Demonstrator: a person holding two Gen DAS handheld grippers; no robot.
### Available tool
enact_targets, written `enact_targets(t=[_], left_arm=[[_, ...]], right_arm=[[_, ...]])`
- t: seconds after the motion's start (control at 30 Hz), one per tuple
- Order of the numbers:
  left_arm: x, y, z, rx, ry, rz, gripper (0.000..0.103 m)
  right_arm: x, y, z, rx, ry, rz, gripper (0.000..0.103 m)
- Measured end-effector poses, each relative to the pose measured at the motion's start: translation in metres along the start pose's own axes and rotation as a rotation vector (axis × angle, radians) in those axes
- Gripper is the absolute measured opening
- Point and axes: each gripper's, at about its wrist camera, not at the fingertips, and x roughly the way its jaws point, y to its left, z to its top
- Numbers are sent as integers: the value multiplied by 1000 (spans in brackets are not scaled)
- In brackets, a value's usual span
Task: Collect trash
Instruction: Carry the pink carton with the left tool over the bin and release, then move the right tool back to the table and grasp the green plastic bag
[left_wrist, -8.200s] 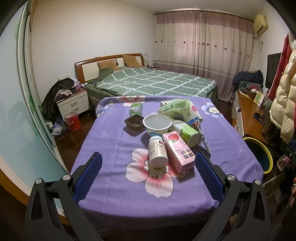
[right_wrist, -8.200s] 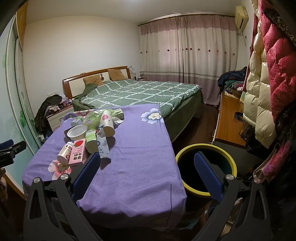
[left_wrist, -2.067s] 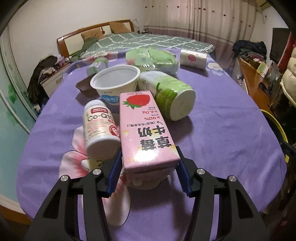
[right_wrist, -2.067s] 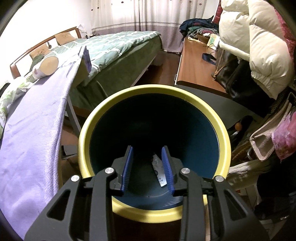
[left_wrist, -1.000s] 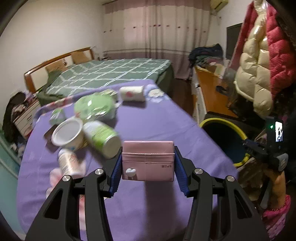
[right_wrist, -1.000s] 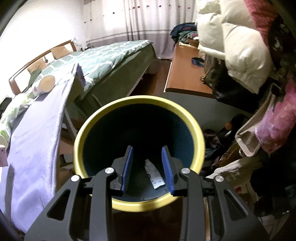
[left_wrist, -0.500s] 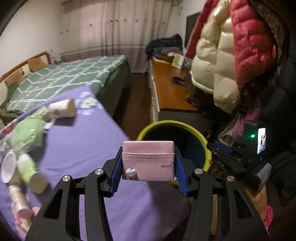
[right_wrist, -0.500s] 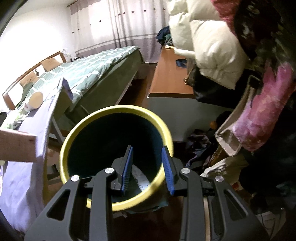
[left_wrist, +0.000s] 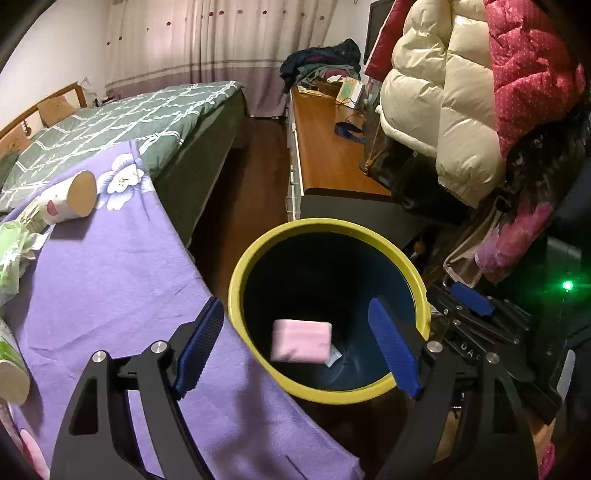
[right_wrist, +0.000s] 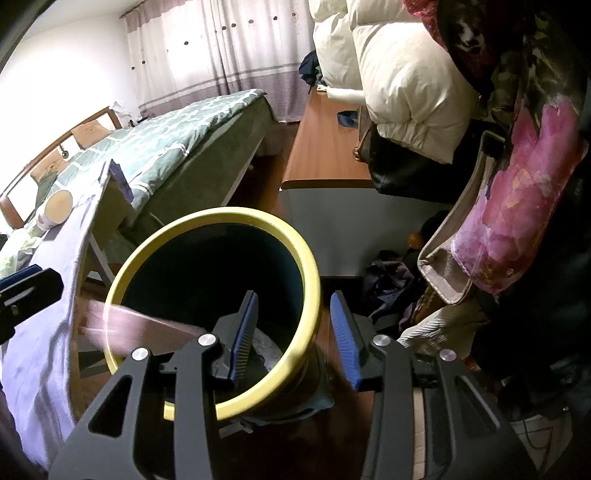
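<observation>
The pink carton (left_wrist: 301, 340) is dropped into the bin (left_wrist: 328, 393).
The left gripper (left_wrist: 295, 349) has just been opened wide, empty above the bin; the right gripper (right_wrist: 293, 332) is being loosened around the bin's rim.

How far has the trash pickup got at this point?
Done: a small wrapper lies in the bin. In hand: the pink carton is dropping into the bin, clear of the left gripper, whose jaws have just been opening. Left: a paper cup, a green bag and a green can remain on the table.
</observation>
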Motion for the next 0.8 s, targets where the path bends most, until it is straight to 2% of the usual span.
enact_targets(t=[0.17,0.27,0.53,0.8], left_arm=[[-34,23,-2,-40,-32,-18,81],[-63,45,-3,-64,-79,16,84],[-136,133,-21,-176,-199,223,89],[-183,236,-53,-333,-257,410,91]], right_arm=[[1,5,-1,-16,2,9,40],[2,18,-1,-42,8,23,40],[-1,76,4,-144,10,81,40],[-14,162,13,-277,-9,168,40]])
